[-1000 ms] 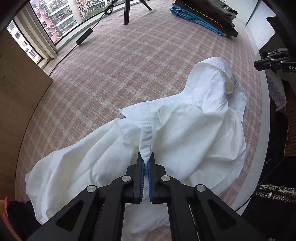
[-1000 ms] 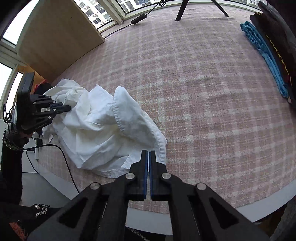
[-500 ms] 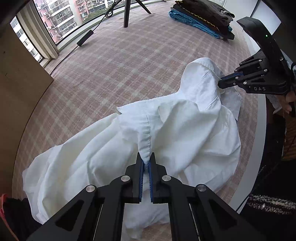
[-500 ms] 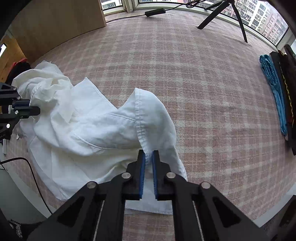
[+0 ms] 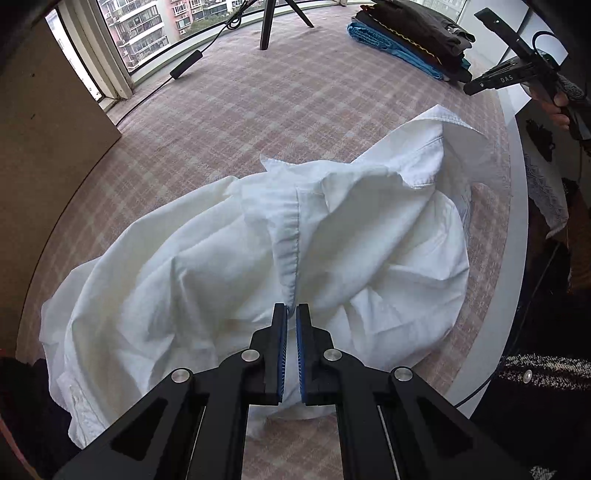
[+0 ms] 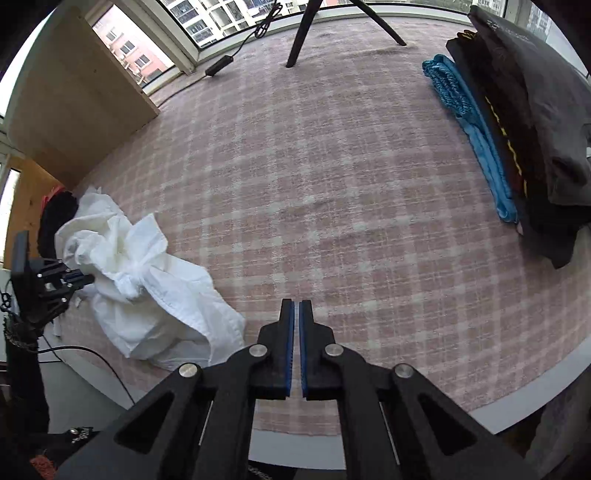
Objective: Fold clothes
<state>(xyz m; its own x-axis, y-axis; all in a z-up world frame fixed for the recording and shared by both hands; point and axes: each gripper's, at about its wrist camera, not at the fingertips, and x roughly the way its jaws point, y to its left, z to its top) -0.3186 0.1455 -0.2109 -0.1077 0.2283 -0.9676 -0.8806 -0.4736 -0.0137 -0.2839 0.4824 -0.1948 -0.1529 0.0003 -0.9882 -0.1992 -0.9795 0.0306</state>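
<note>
A crumpled white shirt [image 5: 295, 236] lies on the pink plaid cloth of the table [image 5: 295, 92], near its front edge. My left gripper [image 5: 291, 308] is shut on a stitched edge of the shirt and holds it slightly raised. In the right wrist view the shirt [image 6: 147, 291] lies at the lower left, with the left gripper [image 6: 79, 277] at its far side. My right gripper [image 6: 296, 306] is shut and empty above bare cloth, apart from the shirt. It also shows in the left wrist view [image 5: 480, 86], lifted at the upper right.
A stack of folded dark and blue clothes [image 6: 517, 129] lies at the table's far right. Tripod legs [image 6: 306, 33] and a cable with a power brick [image 6: 221, 66] stand at the back by the windows. A wooden panel [image 6: 74, 103] stands at the left.
My right gripper has let go of the shirt's fold and lifted away to the right. The raised fold has dropped flat. My left gripper keeps its hold.
</note>
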